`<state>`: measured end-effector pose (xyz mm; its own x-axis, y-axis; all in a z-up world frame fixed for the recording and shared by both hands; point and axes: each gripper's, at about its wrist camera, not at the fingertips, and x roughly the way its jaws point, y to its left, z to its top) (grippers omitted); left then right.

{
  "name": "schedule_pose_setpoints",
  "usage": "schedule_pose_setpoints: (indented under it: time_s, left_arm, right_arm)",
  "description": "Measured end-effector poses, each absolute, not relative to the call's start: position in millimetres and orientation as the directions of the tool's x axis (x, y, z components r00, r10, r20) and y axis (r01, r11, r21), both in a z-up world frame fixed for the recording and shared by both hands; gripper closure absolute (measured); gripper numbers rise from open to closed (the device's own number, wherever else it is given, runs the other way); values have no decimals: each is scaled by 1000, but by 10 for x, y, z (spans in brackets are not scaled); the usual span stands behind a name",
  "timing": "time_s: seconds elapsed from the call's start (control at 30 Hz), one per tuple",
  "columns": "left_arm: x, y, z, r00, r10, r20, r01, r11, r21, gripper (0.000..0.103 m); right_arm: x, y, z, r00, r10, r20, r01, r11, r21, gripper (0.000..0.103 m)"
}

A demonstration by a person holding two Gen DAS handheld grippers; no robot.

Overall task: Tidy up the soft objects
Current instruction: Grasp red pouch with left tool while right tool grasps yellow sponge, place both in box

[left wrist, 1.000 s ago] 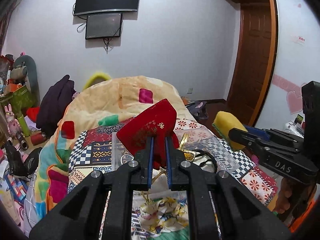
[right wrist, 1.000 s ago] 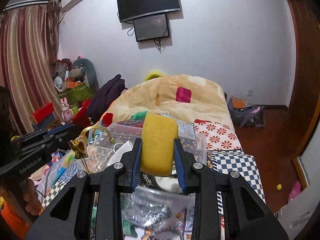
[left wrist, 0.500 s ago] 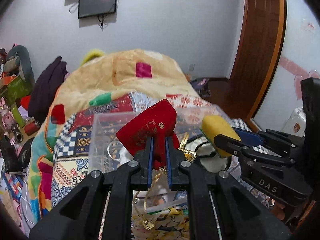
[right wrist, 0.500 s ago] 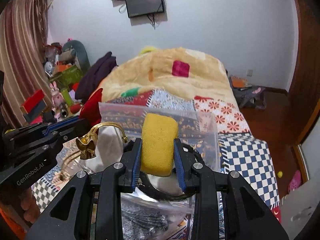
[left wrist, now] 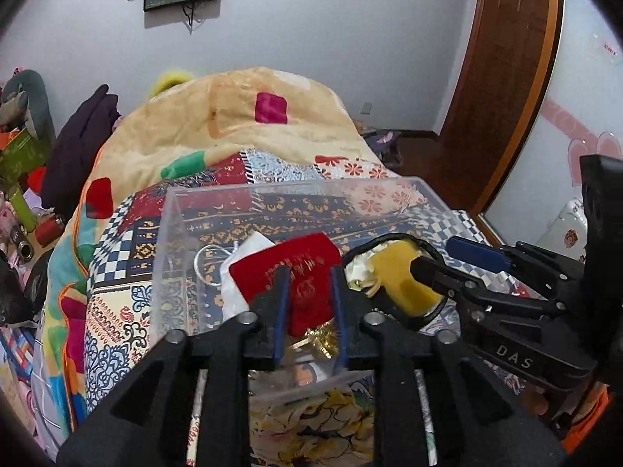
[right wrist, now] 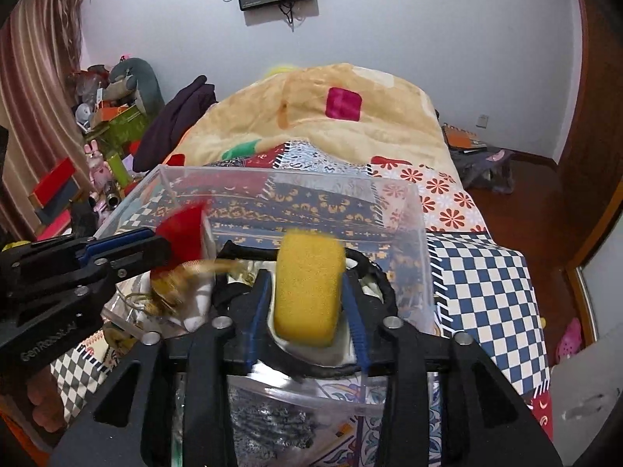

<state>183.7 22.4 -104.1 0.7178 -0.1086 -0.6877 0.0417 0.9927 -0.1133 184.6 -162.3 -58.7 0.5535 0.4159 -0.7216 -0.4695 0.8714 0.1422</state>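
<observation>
Over the clear bin (right wrist: 389,210), the right claw (right wrist: 309,303) loosely brackets the sponge (right wrist: 307,288); the left claw (left wrist: 309,303), apart, straddles the red pouch (left wrist: 288,268).

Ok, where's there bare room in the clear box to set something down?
Bare floor runs along the far wall of the box, beyond the black ring and pouch. The near half is crowded: pouch, white cloth, ring, sponge. Outside, the checked quilt right of the box is free.

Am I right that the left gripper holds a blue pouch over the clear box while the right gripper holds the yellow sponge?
Not quite: the pouch at the left gripper is red, as the left wrist view shows. The rest stands: the right gripper holds the yellow sponge over the clear box.
</observation>
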Motion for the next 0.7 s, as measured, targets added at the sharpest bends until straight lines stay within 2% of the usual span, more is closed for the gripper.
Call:
schedule_pose_setpoints:
  time_s: [0.07, 0.2, 0.33, 0.43, 0.53, 0.7]
  left_arm:
    - [1781, 234, -991, 734, -101, -672, 38, 994, -107, 69]
    - [1625, 242, -867, 762, -101, -640, 50, 994, -97, 64]
    - [1458, 296, -745, 790, -106, -604, 49, 993, -110, 51]
    - [1323, 341, -688, 803, -110, -585, 45, 991, -125, 41]
    - [1206, 350, -695, 809, -103, -578, 45, 992, -114, 35]
    - [1063, 361, -861, 798, -77, -598, 29, 996, -89, 34]
  right_arm:
    - [1812, -1652, -539, 567, 418, -709, -470, 872, 138, 50]
    - [1695, -1723, -379, 606, 422, -674, -473, 873, 121, 43]
    - [1565, -1814, -231, 645, 433, -630, -470, 874, 120, 29]
    - [1449, -1865, -130, 663, 444, -604, -474, 872, 120, 25]
    - [1342, -1894, -80, 676, 451, -583, -478, 870, 119, 19]
    - [1217, -1882, -155, 665, 455, -592, -493, 863, 110, 19]
